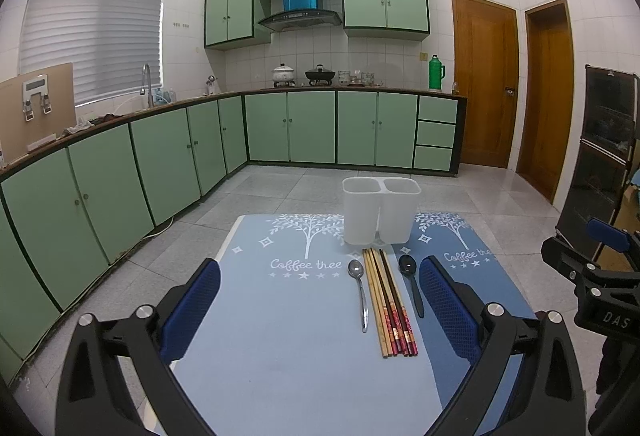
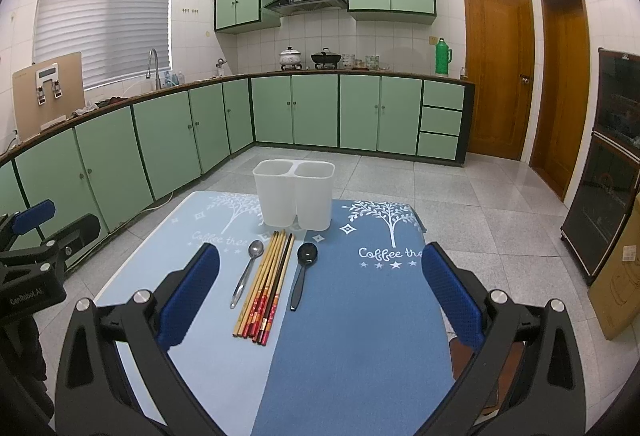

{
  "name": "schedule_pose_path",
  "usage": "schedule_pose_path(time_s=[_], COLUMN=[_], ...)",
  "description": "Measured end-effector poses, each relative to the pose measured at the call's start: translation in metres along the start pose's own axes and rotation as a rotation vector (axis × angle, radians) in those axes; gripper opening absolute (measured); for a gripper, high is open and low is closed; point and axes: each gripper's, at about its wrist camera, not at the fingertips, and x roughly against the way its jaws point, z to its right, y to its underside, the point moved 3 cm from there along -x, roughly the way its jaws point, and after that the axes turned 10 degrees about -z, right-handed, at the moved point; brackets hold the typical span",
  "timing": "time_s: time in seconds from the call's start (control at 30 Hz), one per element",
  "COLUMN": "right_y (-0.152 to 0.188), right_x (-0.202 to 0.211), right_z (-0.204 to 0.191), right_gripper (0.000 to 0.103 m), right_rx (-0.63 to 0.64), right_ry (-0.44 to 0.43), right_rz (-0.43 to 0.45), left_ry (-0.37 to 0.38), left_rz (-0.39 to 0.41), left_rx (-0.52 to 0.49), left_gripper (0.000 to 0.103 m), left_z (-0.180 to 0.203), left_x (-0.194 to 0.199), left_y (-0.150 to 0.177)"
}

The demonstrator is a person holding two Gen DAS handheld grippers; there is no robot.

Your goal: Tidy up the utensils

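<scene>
A white two-compartment utensil holder [image 1: 380, 209] [image 2: 294, 193] stands empty at the far edge of a blue table mat [image 1: 288, 336] [image 2: 360, 316]. In front of it lie a metal spoon [image 1: 360, 292] [image 2: 246, 274], a bundle of several chopsticks [image 1: 388, 304] [image 2: 266, 284] and a black spoon [image 1: 412, 282] [image 2: 302, 272], side by side. My left gripper [image 1: 320, 288] is open and empty, above the mat, near side of the utensils. My right gripper [image 2: 320, 276] is open and empty, likewise held back from them. Each gripper shows at the edge of the other's view.
The mat covers a small low table on a tiled kitchen floor. Green cabinets [image 1: 160, 163] run along the left and back walls. Wooden doors [image 1: 484, 83] and a dark cabinet [image 2: 612, 155] stand at the right, with a cardboard box [image 2: 618, 276] near it.
</scene>
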Motion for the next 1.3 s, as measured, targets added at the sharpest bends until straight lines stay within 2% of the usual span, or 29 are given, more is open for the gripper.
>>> schedule_pose_path(time_s=[1.3], right_y=[-0.0035], right_x=[-0.0042], right_z=[0.0032], right_gripper=[0.098], right_rx=[0.000], right_ry=[0.001], right_rz=[-0.003], left_ry=[-0.005], left_rz=[-0.004], left_rx=[-0.002], left_gripper=[0.097], left_z=[-0.0018], left_x=[-0.0006], left_y=[0.0004])
